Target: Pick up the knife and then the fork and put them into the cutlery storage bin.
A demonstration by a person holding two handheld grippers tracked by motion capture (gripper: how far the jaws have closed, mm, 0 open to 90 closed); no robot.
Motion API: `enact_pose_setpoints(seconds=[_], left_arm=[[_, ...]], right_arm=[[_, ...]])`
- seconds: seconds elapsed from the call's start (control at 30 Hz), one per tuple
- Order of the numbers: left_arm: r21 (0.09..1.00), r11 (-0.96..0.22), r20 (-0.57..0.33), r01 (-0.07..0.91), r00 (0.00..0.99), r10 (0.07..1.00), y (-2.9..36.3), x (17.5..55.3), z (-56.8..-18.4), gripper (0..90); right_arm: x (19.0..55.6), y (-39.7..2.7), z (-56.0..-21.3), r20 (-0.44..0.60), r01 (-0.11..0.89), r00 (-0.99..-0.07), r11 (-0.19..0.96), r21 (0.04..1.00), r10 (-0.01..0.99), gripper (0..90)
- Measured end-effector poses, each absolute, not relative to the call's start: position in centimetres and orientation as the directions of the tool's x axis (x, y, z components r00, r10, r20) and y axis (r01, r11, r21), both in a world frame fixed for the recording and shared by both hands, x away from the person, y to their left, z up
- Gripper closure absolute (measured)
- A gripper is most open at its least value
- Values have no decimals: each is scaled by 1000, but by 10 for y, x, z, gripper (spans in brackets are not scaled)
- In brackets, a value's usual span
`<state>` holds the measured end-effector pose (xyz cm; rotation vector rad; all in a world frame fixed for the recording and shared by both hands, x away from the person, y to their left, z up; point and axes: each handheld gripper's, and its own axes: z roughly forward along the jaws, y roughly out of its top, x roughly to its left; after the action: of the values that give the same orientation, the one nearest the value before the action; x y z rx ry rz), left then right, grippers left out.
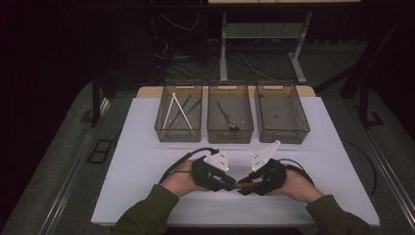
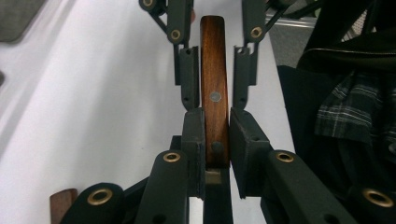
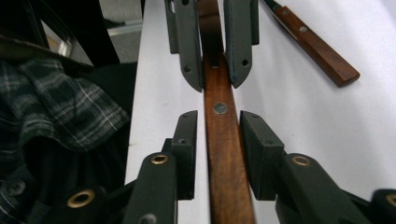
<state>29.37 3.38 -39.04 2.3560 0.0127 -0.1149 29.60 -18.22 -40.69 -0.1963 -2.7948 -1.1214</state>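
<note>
On the white table (image 1: 147,147), the person's two hands meet near the front edge, each holding a pair of tongs, tips pointing at each other. Behind them, across the far side, stand three clear bins in a row: the left bin (image 1: 179,128) holds long thin sticks, some white and some dark; the middle bin (image 1: 230,128) holds a dark utensil; the right bin (image 1: 283,128) looks bare.

The left tongs (image 1: 226,183) are nearly closed, their pads pressed on both sides of a wooden handle (image 2: 214,93) with a metal rivet. In the left gripper view the handle runs straight out from the pads towards the other tongs, above the table.

The right tongs (image 1: 243,188) stand around the free end of the same handle. In the right gripper view their pads sit just beside the wood, with a thin gap on each side, so they do not grip it yet.

A second wooden-handled utensil (image 3: 317,46) lies flat on the table nearby.
</note>
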Motion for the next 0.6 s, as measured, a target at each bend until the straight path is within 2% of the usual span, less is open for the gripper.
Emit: enact_pose_setpoints(seconds=[0.07, 0.23, 0.4, 0.53, 0.6], left_arm=[[701, -712, -81, 34, 996, -32, 33, 293, -391, 764], [700, -714, -64, 9, 997, -51, 32, 291, -390, 762], [723, -690, -65, 22, 997, -37, 35, 292, -389, 748], [757, -648, -79, 82, 996, 34, 45, 295, -388, 549], [771, -629, -65, 96, 995, 72, 55, 297, -387, 498]], right_arm=[[295, -181, -407, 154, 155, -986, 720, 677, 67, 735], [292, -179, -406, 151, 147, -987, 729, 668, 61, 753], [292, -182, -405, 161, 168, -984, 710, 684, 78, 757], [294, -188, -403, 163, 196, -980, 703, 684, 115, 756], [296, -193, -402, 160, 214, -977, 690, 691, 144, 756]])
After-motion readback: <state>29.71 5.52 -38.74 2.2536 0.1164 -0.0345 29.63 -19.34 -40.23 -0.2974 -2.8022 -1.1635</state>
